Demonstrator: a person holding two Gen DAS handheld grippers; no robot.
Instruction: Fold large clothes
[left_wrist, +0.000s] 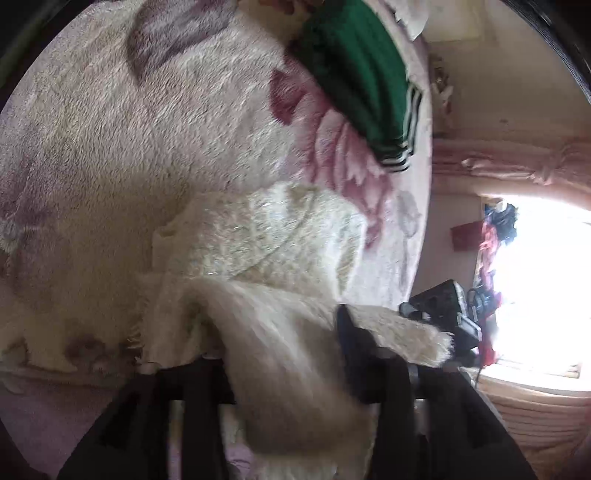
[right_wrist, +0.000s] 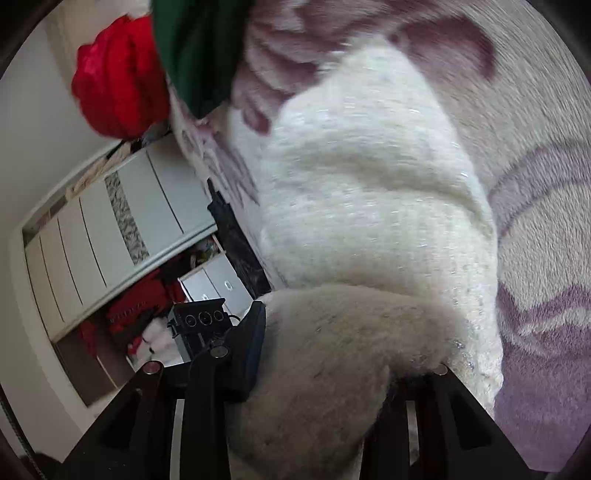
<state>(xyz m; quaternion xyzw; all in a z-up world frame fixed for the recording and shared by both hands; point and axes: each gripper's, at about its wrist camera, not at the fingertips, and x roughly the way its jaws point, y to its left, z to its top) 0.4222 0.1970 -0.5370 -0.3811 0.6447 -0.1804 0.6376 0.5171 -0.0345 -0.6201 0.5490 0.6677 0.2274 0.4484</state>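
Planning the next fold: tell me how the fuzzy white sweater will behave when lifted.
Probably floppy: the white sweater drapes limply between the right gripper fingers. Likely light, since the left gripper lifts a fluffy fold. Its pile may slip.

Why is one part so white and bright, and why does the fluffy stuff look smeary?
Left wrist view: the window is blown out by glare, and the cream fluffy sweater near the left claw is motion-blurred. Right wrist view: even light, fisheye-bent wardrobe, sweater blurred close to the lens.

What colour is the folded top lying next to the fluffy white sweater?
Dark green, with black-and-white striped cuffs. The left wrist view shows it best.
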